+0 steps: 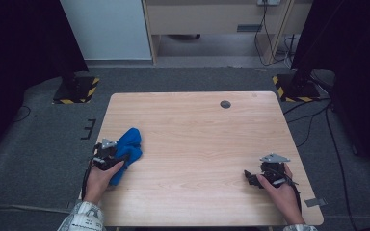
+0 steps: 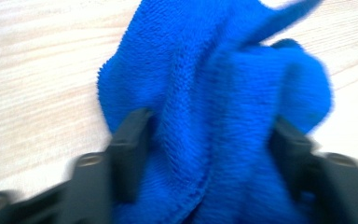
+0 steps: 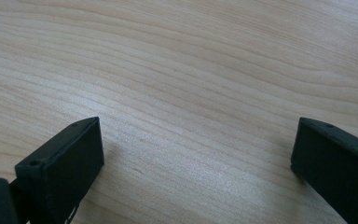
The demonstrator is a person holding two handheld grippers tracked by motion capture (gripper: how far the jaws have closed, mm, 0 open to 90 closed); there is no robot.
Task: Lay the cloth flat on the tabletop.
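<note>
The grey carpeted floor (image 1: 43, 139) took up most of the high view, with dark curtains closing it in at nine and three o'clock. On it, at the centre, stood the pale wooden table (image 1: 202, 159), its top bare apart from a small round dark cap (image 1: 225, 104) near the far edge at about one o'clock. Beyond the table, at twelve o'clock, stood a white cabinet (image 1: 107, 29) and beside it a wooden desk (image 1: 212, 19) with cables hanging at its right. Two black stand bases edged with yellow-and-black tape sat on the floor, one at eleven o'clock (image 1: 75, 90) and one at two o'clock (image 1: 294, 87), well apart from the table's far corners. Nothing lay between the two hands across the middle of the table. The blue cloth (image 1: 128, 149) lay crumpled near the table's left edge at about nine o'clock, resting on the wood. The left hand-held gripper (image 1: 117, 159) sat over the near end of that cloth; in the left gripper view its jaws stood on either side of the bunched blue cloth (image 2: 214, 107), about half closed, with folds of fabric between them and against their inner faces, though blur hid whether the pads truly pressed it. The right hand-held gripper (image 1: 248, 176) rested at about four o'clock near the right edge, and in the right gripper view its jaws stood wide apart over bare wood (image 3: 191, 93), holding nothing.
</note>
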